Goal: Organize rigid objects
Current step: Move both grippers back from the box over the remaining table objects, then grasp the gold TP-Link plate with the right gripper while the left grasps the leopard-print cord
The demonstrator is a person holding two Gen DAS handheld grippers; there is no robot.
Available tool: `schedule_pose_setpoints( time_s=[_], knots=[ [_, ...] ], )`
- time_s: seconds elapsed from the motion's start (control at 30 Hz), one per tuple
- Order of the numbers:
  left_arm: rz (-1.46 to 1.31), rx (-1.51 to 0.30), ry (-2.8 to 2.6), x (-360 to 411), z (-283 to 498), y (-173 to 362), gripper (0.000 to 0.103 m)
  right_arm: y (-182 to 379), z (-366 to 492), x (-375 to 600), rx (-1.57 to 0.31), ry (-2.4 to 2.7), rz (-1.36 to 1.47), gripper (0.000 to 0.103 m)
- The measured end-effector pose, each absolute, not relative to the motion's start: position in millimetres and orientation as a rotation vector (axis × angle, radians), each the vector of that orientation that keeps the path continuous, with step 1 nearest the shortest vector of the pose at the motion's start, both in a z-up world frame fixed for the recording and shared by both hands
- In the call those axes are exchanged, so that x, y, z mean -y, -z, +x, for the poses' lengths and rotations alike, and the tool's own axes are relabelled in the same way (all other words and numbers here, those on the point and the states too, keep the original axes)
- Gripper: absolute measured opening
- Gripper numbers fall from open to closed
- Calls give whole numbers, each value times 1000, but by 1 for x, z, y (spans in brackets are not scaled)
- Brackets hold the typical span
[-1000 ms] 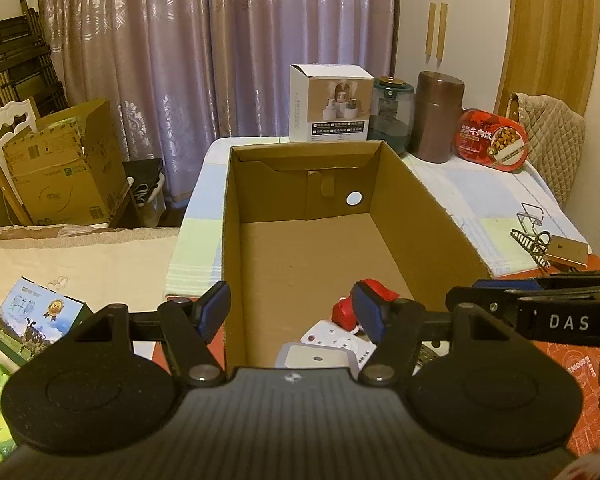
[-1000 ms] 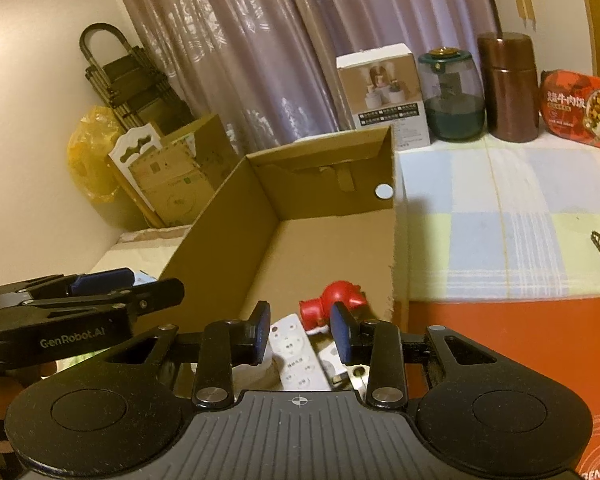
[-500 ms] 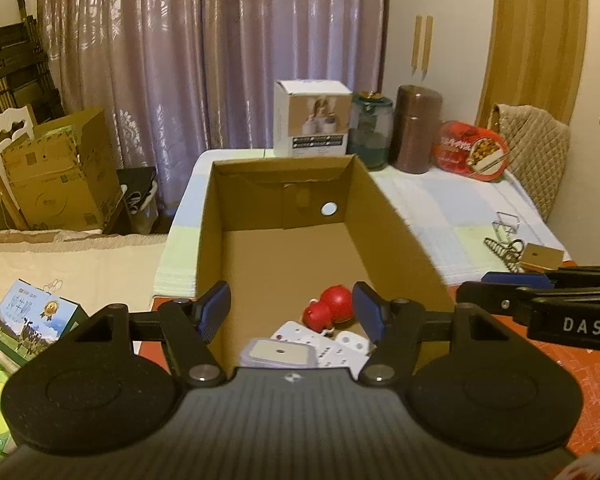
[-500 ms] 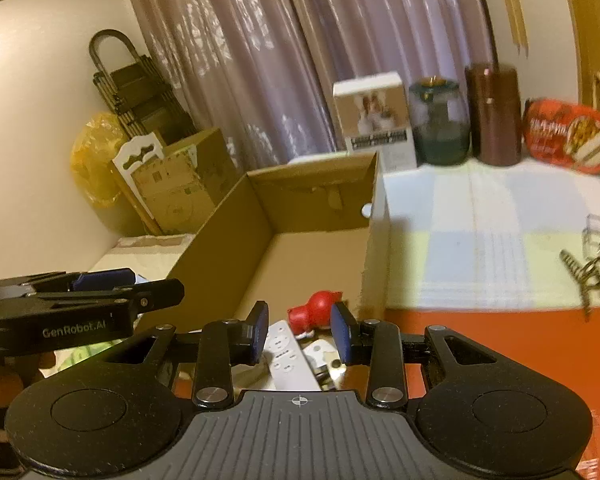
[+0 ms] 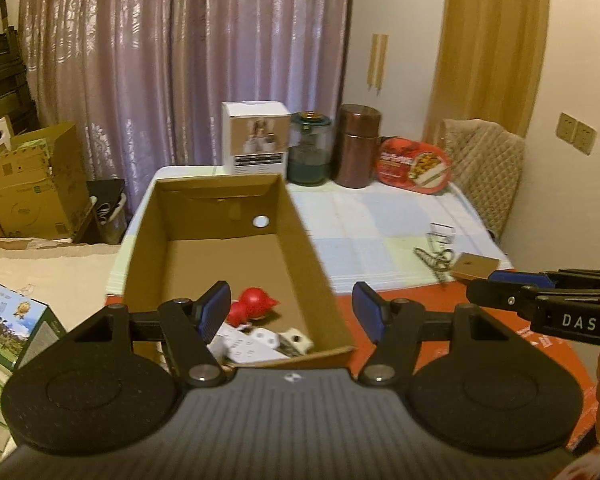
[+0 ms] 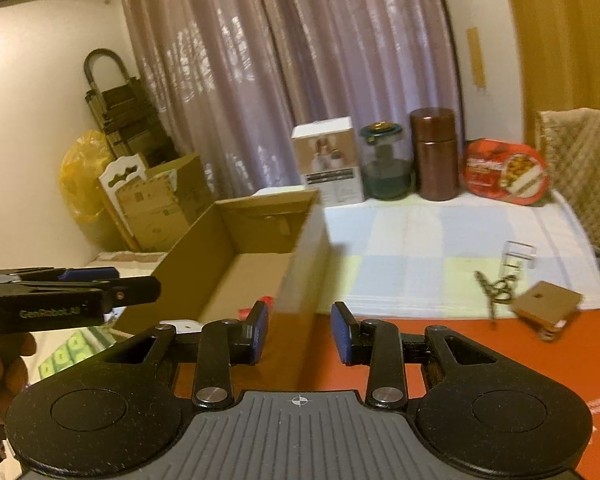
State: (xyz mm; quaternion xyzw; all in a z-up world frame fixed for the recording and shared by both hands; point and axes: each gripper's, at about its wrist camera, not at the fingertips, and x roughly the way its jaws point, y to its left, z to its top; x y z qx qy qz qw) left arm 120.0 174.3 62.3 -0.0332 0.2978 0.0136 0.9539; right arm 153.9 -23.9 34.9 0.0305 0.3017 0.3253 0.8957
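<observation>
Left wrist view puts the left claw nearest, its blue pads spread wide and gripping nothing, hovering over the near end of the cardboard box. Inside the box, close to its near wall, lie a red toy and, just beside it toward the near right corner, white power strips. Right of the box, over the red mat, the right claw also stands wide and empty; from its own camera its pads straddle the box's near right corner. Further along the counter, right of the box and well apart from it, a small brown cardboard piece rests at the edge of the mat, with a dark metal tangle just beside it and a clear clip a little beyond. Past the box's far wall stand a white carton, a green glass jar, a brown canister and a red food package, in a row in front of the purple curtain.
</observation>
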Motion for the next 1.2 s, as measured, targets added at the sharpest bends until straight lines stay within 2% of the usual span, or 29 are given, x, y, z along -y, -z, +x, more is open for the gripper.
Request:
schedule_pose_setpoints(
  time_s=[0.13,0.2,0.27,0.33,0.47,0.57,0.9,1.2],
  knots=[
    [-59,-602,3,-150,114,-66,63,-38,149,58,-617,-629,72,35],
    [-59,-598,20,-139,112,-67,65,-37,147,77,-612,-595,78,42],
    [-57,-595,37,-126,112,-67,70,-34,144,96,-606,-555,78,59],
    [-57,-593,62,-113,113,-66,72,-31,143,117,-601,-521,80,69],
    [-71,-583,106,-87,119,-59,84,-21,145,155,-605,-443,82,77],
    [-75,-582,132,-66,126,-50,90,-14,149,178,-614,-384,75,79],
    [-59,-630,175,-15,168,-12,92,15,175,233,-631,-291,71,82],
    [-34,-665,171,8,222,25,92,46,217,242,-647,-288,65,82]
  ],
)
